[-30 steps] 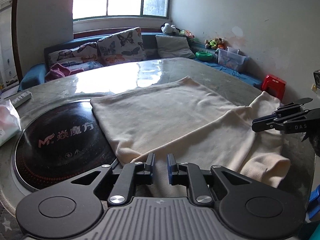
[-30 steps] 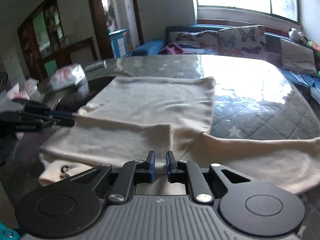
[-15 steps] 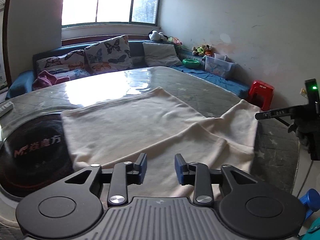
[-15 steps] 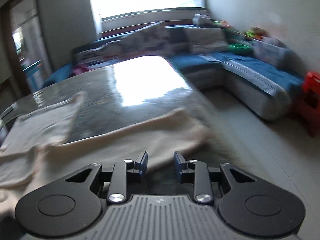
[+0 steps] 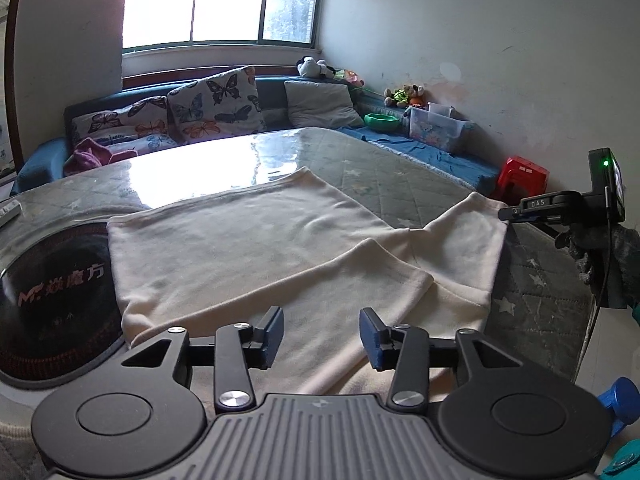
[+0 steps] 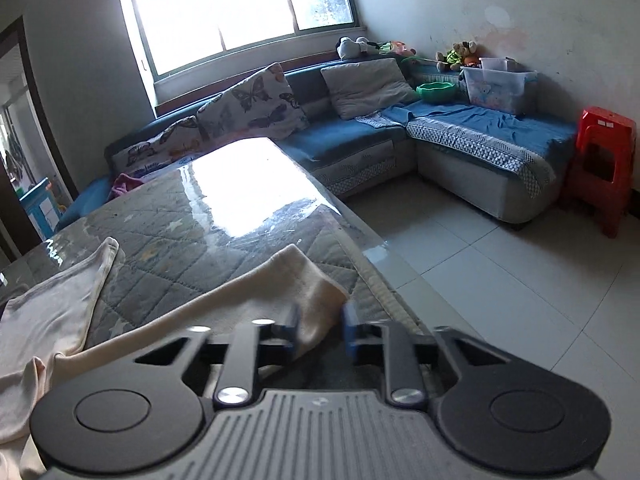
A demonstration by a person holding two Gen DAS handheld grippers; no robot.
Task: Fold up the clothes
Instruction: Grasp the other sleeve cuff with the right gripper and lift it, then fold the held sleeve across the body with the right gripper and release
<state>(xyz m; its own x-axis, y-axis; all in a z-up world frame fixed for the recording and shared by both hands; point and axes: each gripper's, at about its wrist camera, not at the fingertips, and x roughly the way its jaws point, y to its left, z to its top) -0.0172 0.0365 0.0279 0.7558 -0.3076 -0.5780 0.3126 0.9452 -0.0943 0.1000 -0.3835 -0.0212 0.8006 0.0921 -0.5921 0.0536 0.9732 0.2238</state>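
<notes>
Cream fabric, the garment [image 5: 256,248], lies spread across the quilted table [image 5: 400,176] at frame centre, one sleeve [image 6: 256,304] reaching toward the table edge. The left gripper [image 5: 321,334] hovers over the near hem, jaws apart, empty. The right gripper [image 6: 320,330] straddles the sleeve end, jaws apart.

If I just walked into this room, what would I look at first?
Probably the big cream garment spread over the glass-topped table, one sleeve reaching toward the table's right edge. Then the bright window above the blue sofa with butterfly cushions, and the red stool by the wall.
</notes>
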